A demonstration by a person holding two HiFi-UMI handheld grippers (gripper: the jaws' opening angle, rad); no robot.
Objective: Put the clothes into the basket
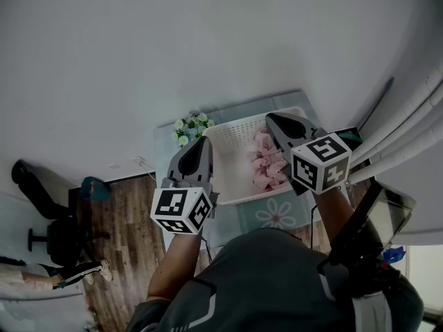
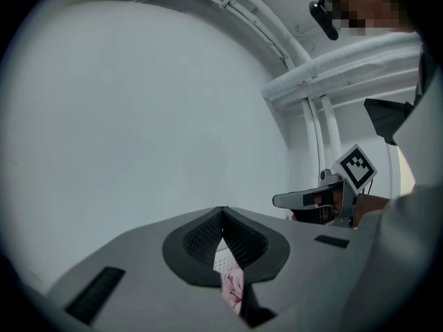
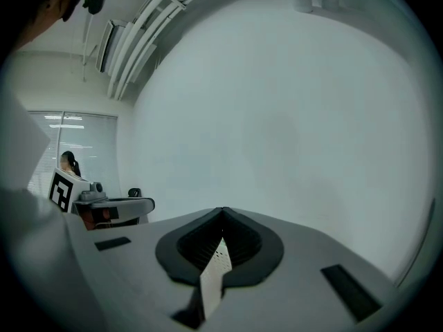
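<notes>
White wall fills the background. Head view: pink clothes [image 1: 266, 161] lie in the white basket [image 1: 225, 159] on the worktop [image 1: 277, 214], beneath the right gripper [image 1: 271, 118]; the left gripper [image 1: 201, 141] hangs over the basket's left rim. Left gripper view: jaws together, empty, clothes [image 2: 234, 283] showing beneath them. Right gripper view: jaws together, empty, basket [image 3: 212, 279] beneath.

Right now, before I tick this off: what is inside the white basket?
Pink clothes lie bunched in the basket's half nearer the right gripper; the other half looks bare. That gripper hides one corner, which cannot be seen.
</notes>
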